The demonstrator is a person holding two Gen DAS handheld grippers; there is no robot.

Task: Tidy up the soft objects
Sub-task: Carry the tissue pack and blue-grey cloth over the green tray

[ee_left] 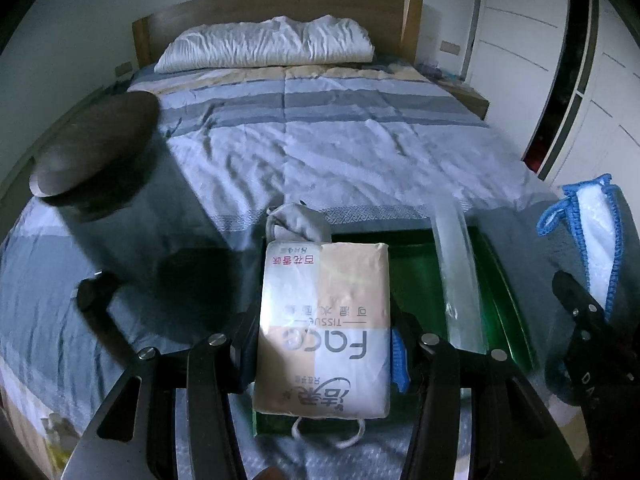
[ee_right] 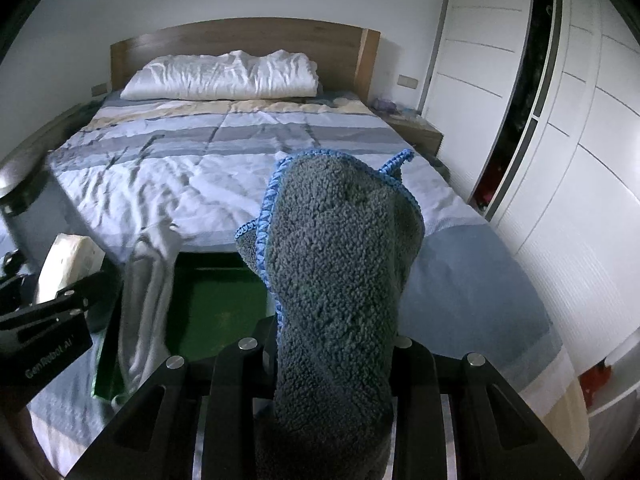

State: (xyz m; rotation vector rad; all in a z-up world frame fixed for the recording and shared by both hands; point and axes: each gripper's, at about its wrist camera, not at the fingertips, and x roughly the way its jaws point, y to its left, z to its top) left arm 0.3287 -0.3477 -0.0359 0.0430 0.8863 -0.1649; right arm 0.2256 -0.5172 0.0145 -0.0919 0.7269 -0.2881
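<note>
1. The right gripper clamps a grey fleece cloth with blue stitched edging; the cloth stands up between the jaws.
2. Below it, a green tray lies on the near end of the bed, with a pale cloth draped over its left rim.
3. At the left edge, the left gripper holds a tissue pack.
4. Far off, a white pillow rests against the wooden headboard.
5. White wardrobe doors line the right side.

Bed – striped quilt, white pillow, green tray.
</note>
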